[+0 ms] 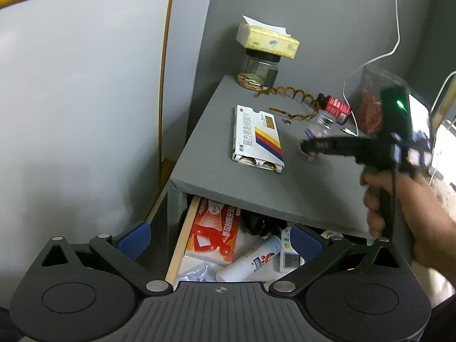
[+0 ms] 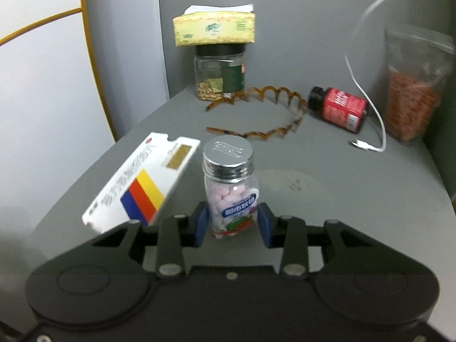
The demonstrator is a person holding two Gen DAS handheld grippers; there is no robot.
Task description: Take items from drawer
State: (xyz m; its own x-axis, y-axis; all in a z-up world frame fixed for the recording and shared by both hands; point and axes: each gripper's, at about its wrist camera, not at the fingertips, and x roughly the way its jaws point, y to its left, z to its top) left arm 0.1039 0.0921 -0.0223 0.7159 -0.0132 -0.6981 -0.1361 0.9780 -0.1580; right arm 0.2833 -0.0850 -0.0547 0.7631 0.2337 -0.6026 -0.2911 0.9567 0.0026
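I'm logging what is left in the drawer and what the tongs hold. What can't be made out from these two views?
- Drawer contents, left wrist view: cabinet top and left tongs hide most.
- Grip on candy bottle, right wrist view: pads flank it, contact unclear.
- Medicine box print: blurred.
- Right tongs, left wrist view: motion-blurred.

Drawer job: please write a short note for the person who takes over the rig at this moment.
Left gripper: jaws open, empty, over the open drawer.
Right gripper: jaws shut on the bottle of pink tablets, upright at the cabinet top.
Done: striped medicine box lies on the top.
To do: red box, white tube and small screen device are in the drawer.
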